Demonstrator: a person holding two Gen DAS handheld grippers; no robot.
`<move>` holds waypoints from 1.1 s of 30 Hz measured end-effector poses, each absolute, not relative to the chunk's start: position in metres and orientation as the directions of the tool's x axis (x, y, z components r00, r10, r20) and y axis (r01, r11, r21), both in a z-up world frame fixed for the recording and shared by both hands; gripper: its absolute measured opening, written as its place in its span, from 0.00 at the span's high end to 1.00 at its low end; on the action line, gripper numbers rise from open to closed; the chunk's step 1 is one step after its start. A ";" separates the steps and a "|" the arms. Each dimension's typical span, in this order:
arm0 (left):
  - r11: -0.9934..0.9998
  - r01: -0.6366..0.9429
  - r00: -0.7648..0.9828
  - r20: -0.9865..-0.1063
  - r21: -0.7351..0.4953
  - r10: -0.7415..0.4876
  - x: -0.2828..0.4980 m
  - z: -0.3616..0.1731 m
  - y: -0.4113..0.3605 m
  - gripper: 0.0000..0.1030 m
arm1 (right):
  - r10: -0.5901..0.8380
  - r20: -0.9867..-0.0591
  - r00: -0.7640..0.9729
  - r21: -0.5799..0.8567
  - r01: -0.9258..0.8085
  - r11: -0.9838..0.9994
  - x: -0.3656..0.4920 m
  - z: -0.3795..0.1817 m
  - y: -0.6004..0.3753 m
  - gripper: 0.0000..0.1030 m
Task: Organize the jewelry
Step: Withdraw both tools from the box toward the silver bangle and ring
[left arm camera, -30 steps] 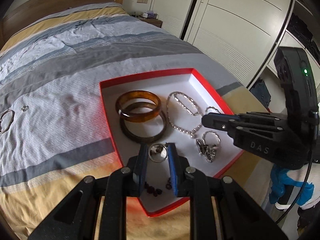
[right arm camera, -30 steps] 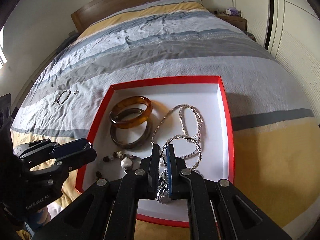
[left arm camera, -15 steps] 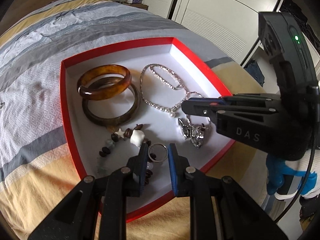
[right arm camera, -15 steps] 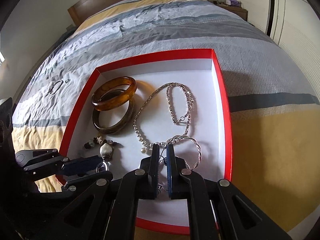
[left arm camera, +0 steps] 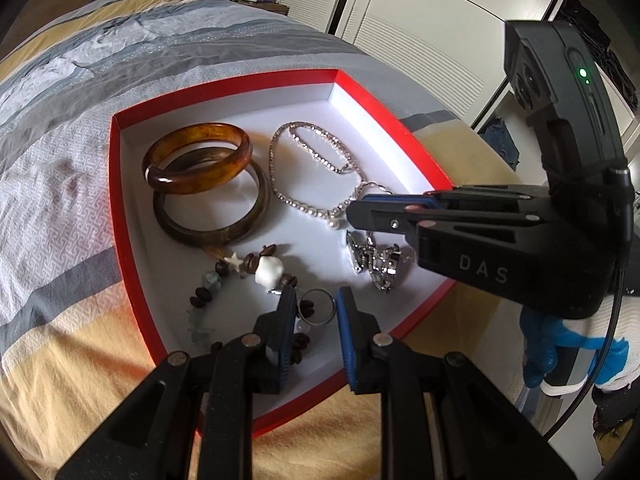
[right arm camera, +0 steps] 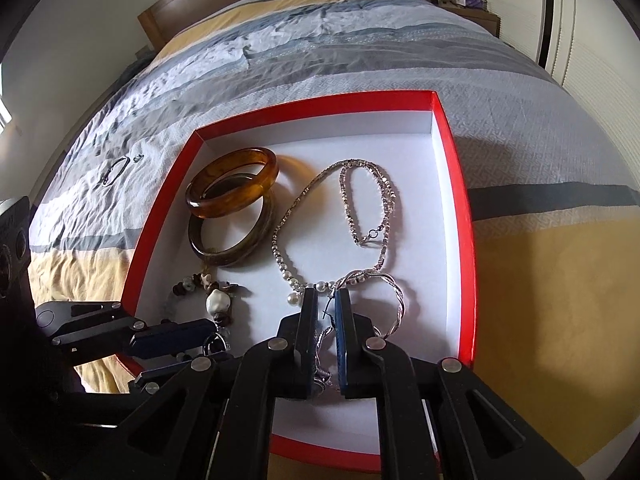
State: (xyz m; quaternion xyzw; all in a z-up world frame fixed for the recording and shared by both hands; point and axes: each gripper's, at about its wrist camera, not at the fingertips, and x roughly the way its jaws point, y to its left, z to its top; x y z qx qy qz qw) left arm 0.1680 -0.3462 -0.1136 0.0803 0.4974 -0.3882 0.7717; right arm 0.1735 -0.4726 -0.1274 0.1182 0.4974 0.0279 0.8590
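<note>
Box: red box (left arm camera: 120, 184) with white floor, lies on the striped bed (right arm camera: 360, 40); all main jewelry sits inside it.
Bangles: amber bangle (left arm camera: 198, 158) leans on a darker brown bangle (left arm camera: 212, 212), far left part of the box.
Necklace: silver necklace (right arm camera: 332, 216) with pearls, looped in the middle of the box floor.
Bracelet: bead bracelet (left arm camera: 240, 276) with white stone and star, near left corner of the box.
Ring: metal ring (left arm camera: 318, 306) lies on the box floor beside the beads, between the left claw's fingers; contact cannot be told.
Left claw: left claw (left arm camera: 314, 312) partly open, gap wider than the ring, grips nothing visibly.
Right claw: right claw (right arm camera: 326, 306) almost closed, narrow slit, over the twisted silver bracelet (right arm camera: 394, 300) and a chunky silver piece (left arm camera: 374, 262); a thin wire shows in the slit, whether it is pinched cannot be told.
Off box: small silver loop (right arm camera: 114, 170) and a tiny piece lie on the bed, far left, well apart from the box.
</note>
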 end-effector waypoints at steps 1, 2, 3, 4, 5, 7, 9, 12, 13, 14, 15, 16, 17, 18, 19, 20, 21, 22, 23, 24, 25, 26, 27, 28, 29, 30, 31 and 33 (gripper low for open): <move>0.686 0.678 0.203 -0.829 -0.264 -0.520 0.167 -0.112 -0.344 0.81 | 0.165 -0.848 0.503 0.231 0.071 0.970 0.173 -0.127 -0.473 0.90; 0.686 0.678 0.203 -0.829 -0.265 -0.521 0.166 -0.111 -0.343 0.81 | 0.164 -0.848 0.504 0.230 0.072 0.971 0.172 -0.126 -0.472 0.89; 0.688 0.676 0.203 -0.829 -0.266 -0.521 0.166 -0.110 -0.342 0.80 | 0.163 -0.848 0.504 0.230 0.073 0.971 0.170 -0.125 -0.472 0.87; 0.689 0.673 0.203 -0.829 -0.268 -0.521 0.166 -0.109 -0.341 0.79 | 0.160 -0.848 0.505 0.228 0.076 0.971 0.169 -0.123 -0.472 0.87; 0.691 0.671 0.204 -0.828 -0.270 -0.522 0.166 -0.107 -0.339 0.78 | 0.156 -0.848 0.506 0.226 0.079 0.971 0.168 -0.122 -0.473 0.86; 0.693 0.668 0.208 -0.825 -0.272 -0.525 0.164 -0.103 -0.336 0.76 | 0.151 -0.847 0.510 0.225 0.086 0.971 0.164 -0.118 -0.474 0.86; 0.696 0.664 0.216 -0.821 -0.274 -0.529 0.162 -0.098 -0.332 0.76 | 0.145 -0.844 0.516 0.224 0.093 0.970 0.160 -0.113 -0.475 0.85; 0.704 0.656 0.234 -0.814 -0.272 -0.532 0.159 -0.087 -0.324 0.76 | 0.137 -0.838 0.528 0.224 0.104 0.969 0.152 -0.103 -0.474 0.84; 0.708 0.652 0.242 -0.811 -0.271 -0.533 0.157 -0.082 -0.320 0.76 | 0.133 -0.837 0.532 0.222 0.107 0.969 0.149 -0.099 -0.474 0.84; 0.714 0.646 0.252 -0.807 -0.270 -0.534 0.156 -0.076 -0.316 0.75 | 0.128 -0.835 0.536 0.220 0.110 0.969 0.146 -0.095 -0.473 0.84; 0.719 0.641 0.263 -0.804 -0.268 -0.533 0.154 -0.071 -0.312 0.75 | 0.124 -0.832 0.540 0.217 0.113 0.970 0.142 -0.090 -0.471 0.83; 0.728 0.633 0.278 -0.800 -0.263 -0.532 0.152 -0.065 -0.307 0.75 | 0.120 -0.829 0.546 0.216 0.115 0.969 0.137 -0.085 -0.470 0.83; 0.737 0.625 0.294 -0.797 -0.258 -0.528 0.149 -0.059 -0.301 0.75 | 0.118 -0.826 0.551 0.217 0.117 0.969 0.133 -0.080 -0.468 0.82; 0.746 0.617 0.309 -0.794 -0.252 -0.524 0.147 -0.054 -0.296 0.75 | 0.117 -0.823 0.556 0.218 0.118 0.969 0.128 -0.076 -0.466 0.81; 0.757 0.606 0.326 -0.791 -0.245 -0.518 0.143 -0.048 -0.290 0.75 | 0.116 -0.820 0.561 0.219 0.119 0.968 0.124 -0.071 -0.463 0.81; 0.768 0.595 0.343 -0.789 -0.239 -0.510 0.140 -0.042 -0.284 0.75 | 0.116 -0.817 0.565 0.220 0.120 0.968 0.118 -0.066 -0.460 0.80; 0.777 0.586 0.357 -0.787 -0.230 -0.503 0.137 -0.037 -0.278 0.75 | 0.116 -0.815 0.568 0.221 0.118 0.968 0.114 -0.062 -0.457 0.79; 0.787 0.577 0.377 -0.782 -0.221 -0.496 0.133 -0.031 -0.271 0.75 | 0.116 -0.812 0.571 0.220 0.116 0.969 0.109 -0.057 -0.452 0.78; 0.796 0.566 0.393 -0.778 -0.215 -0.490 0.129 -0.025 -0.264 0.75 | 0.115 -0.810 0.574 0.218 0.113 0.969 0.104 -0.053 -0.447 0.77; 0.804 0.557 0.406 -0.776 -0.210 -0.483 0.126 -0.021 -0.258 0.75 | 0.115 -0.808 0.578 0.218 0.111 0.970 0.099 -0.049 -0.443 0.75; 0.814 0.545 0.421 -0.773 -0.202 -0.474 0.121 -0.015 -0.251 0.74 | 0.117 -0.806 0.581 0.219 0.108 0.970 0.094 -0.045 -0.438 0.75; 0.821 0.537 0.435 -0.770 -0.195 -0.467 0.116 -0.010 -0.244 0.73 | 0.118 -0.803 0.584 0.220 0.106 0.970 0.089 -0.040 -0.433 0.74; 0.829 0.527 0.449 -0.767 -0.187 -0.459 0.112 -0.006 -0.237 0.69 | 0.119 -0.801 0.587 0.220 0.103 0.970 0.084 -0.037 -0.428 0.74; 0.837 0.518 0.464 -0.763 -0.177 -0.449 0.107 -0.001 -0.230 0.67 | 0.120 -0.797 0.591 0.221 0.101 0.970 0.078 -0.032 -0.423 0.74; 0.844 0.510 0.479 -0.760 -0.167 -0.440 0.102 0.003 -0.223 0.66 | 0.122 -0.794 0.596 0.224 0.099 0.970 0.073 -0.027 -0.418 0.73; 0.849 0.504 0.490 -0.757 -0.159 -0.432 0.099 0.007 -0.217 0.66 | 0.125 -0.790 0.601 0.227 0.097 0.969 0.068 -0.024 -0.414 0.72; 0.855 0.497 0.502 -0.754 -0.148 -0.423 0.093 0.011 -0.210 0.66 | 0.127 -0.786 0.605 0.230 0.096 0.968 0.063 -0.020 -0.409 0.71; 0.864 0.487 0.525 -0.747 -0.130 -0.408 0.085 0.018 -0.196 0.66 | 0.129 -0.778 0.615 0.234 0.093 0.968 0.053 -0.012 -0.400 0.70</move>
